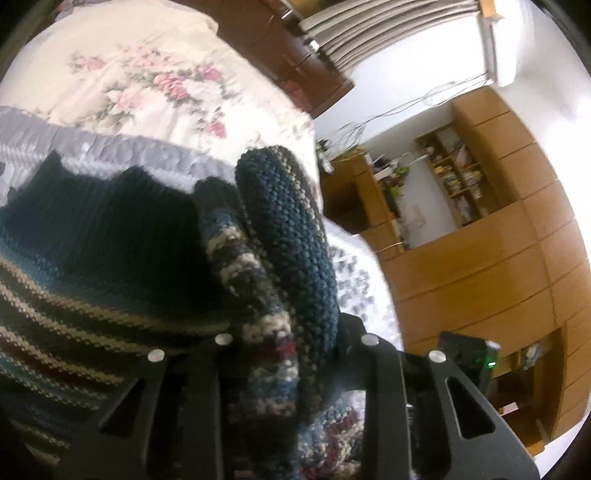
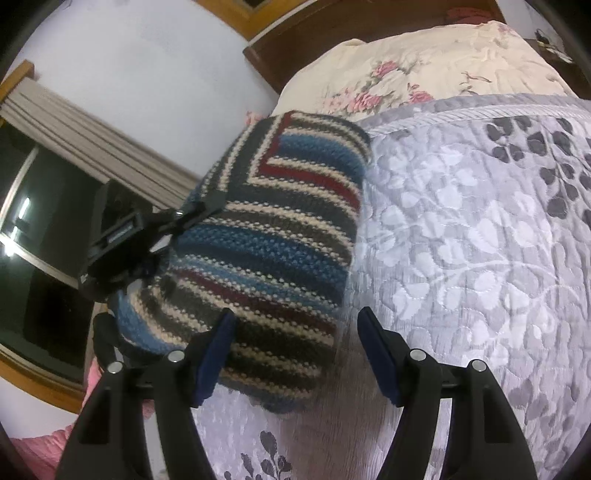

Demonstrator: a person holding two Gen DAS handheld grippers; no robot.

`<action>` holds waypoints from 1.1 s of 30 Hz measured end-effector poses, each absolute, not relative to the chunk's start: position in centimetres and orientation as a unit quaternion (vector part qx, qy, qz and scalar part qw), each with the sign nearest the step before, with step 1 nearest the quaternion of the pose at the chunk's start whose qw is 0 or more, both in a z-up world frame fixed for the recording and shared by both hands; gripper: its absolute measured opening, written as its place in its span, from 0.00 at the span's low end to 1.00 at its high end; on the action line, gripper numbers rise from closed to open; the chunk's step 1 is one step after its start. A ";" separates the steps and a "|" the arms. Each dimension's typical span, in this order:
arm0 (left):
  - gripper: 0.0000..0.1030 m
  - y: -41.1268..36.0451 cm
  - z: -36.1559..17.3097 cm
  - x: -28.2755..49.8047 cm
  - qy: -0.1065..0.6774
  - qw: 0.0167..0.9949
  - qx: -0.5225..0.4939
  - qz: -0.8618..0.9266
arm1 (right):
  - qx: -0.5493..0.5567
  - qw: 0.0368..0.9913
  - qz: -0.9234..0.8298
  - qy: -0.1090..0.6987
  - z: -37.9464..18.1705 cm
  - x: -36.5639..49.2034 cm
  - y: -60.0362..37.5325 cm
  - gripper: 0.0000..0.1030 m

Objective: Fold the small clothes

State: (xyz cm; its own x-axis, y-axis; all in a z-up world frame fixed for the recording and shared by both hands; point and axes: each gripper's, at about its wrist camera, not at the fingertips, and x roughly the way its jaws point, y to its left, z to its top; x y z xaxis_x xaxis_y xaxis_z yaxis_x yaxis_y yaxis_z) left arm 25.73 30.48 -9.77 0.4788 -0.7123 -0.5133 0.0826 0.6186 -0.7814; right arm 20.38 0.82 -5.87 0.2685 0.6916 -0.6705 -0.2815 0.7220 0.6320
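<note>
A knitted sweater [image 2: 280, 229] with blue, cream, grey and dark red stripes lies bunched in a thick bundle at the left side of the bed. My left gripper [image 2: 205, 208] comes in from the left and is shut on the sweater's left edge. In the left wrist view, thick rolls of the sweater [image 1: 288, 236] fill the space between the left gripper [image 1: 291, 332] fingers and hide their tips. My right gripper [image 2: 295, 314] is open, its blue pads [image 2: 218, 350] on either side of the bundle's near corner, holding nothing.
The bed carries a grey quilt with a leaf pattern [image 2: 461, 229] and a cream floral cover [image 2: 424, 62] toward the dark wooden headboard [image 2: 332, 29]. A dark window [image 2: 44, 221] with a curtain is at left. Wooden cabinets and shelves [image 1: 480, 258] stand beyond the bed.
</note>
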 end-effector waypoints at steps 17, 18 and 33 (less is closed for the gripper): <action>0.25 40.4 -4.9 21.6 0.386 0.815 -0.366 -0.229 | 0.168 0.765 0.327 0.529 -6.1 20.7 3.9 0.68; 0.25 41.1 -5.1 21.5 0.388 0.817 -0.365 -0.223 | 0.166 0.763 0.330 0.530 -6.1 20.7 4.1 0.68; 0.26 48.5 -12.9 20.7 0.460 0.806 -0.334 -0.166 | 0.126 0.744 0.367 0.545 -6.3 19.5 9.9 0.68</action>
